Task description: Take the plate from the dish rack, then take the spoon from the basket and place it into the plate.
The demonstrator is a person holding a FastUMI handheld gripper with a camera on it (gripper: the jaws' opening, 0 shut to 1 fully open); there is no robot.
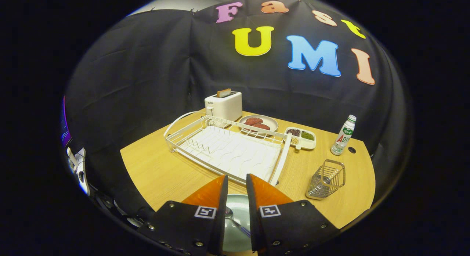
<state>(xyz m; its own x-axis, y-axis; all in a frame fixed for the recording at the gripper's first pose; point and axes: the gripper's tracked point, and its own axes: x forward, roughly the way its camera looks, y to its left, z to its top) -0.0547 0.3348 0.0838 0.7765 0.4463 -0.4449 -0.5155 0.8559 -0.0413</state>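
I see the dish rack (224, 149) standing bare and the wire basket (326, 179) looking empty too, while the pale green plate (237, 219) lies flat on the table (161, 171) with the spoon (235, 220) resting in it. My gripper (237, 180) hangs just above them, fingers parted and holding nothing as far as this low angle lets me judge, so the task looks finished.

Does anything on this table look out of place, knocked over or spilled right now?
Nothing stands out. The spoon lies in the plate between the fingers of the gripper, which are apart. The dish rack, basket, bottle and toaster stand upright, with nothing spilled.
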